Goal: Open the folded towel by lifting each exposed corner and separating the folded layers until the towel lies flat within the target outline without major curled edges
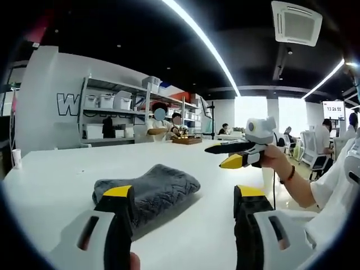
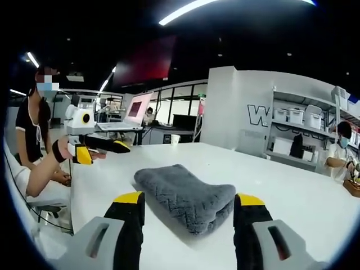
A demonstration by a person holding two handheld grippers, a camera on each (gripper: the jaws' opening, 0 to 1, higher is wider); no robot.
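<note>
Folded grey plush towel with a zigzag weave (image 1: 147, 190) — lying on the white worktop (image 1: 67, 169), still a thick folded bundle, no layer lifted. Seen between and just beyond the spread yellow-tipped jaws of the left tongs (image 1: 183, 198), a little toward the left jaw; long axis running roughly across that view, rounded fold nearest the jaws. Same towel (image 2: 185, 194) centred ahead of the right tongs (image 2: 190, 203) in the right gripper view, jaws wide apart and holding nothing, a thick folded end facing the camera. Also visible from the left gripper view: the right tongs (image 1: 225, 155) held up off the worktop by a hand, well to the side of the towel, jaws nearly together and gripping nothing. Left tongs (image 2: 115, 147) likewise visible from the right gripper view, raised beyond the worktop edge — jaw gap not readable there. Neither clearly nearer, judging from both views; each looks onto a different side of the bundle. No target outline discernible on the worktop. Exposed corners not clearly distinguishable at this angle.
</note>
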